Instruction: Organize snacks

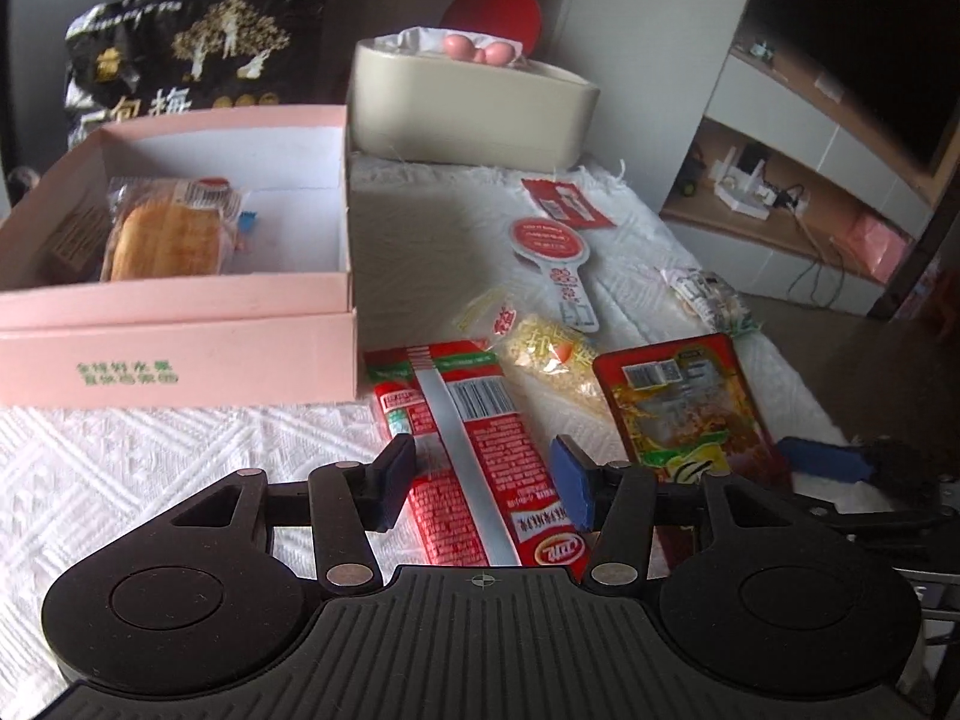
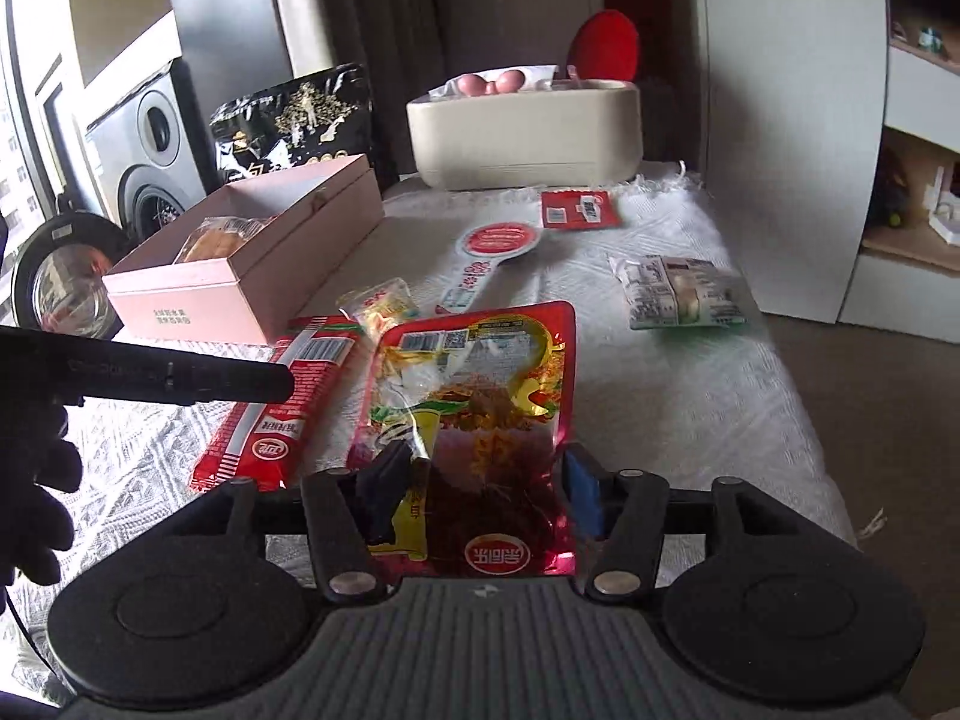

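Note:
My left gripper hangs low over a long red packet with a silver stripe, its fingers open on either side of it. The packet lies flat on the white cloth. My right gripper is open over a red and gold pouch, the left finger above the pouch's left part and the blue right pad by its right edge. An open pink box at the left holds a wrapped bread. A yellow packet, a spoon-shaped red and white packet, a small red packet and a white wrapped snack lie loose.
A beige tub with pink round things stands at the back, with a black bag behind the box. The table's right edge drops to the floor, and shelves stand beyond. A dark-gloved hand is at the left.

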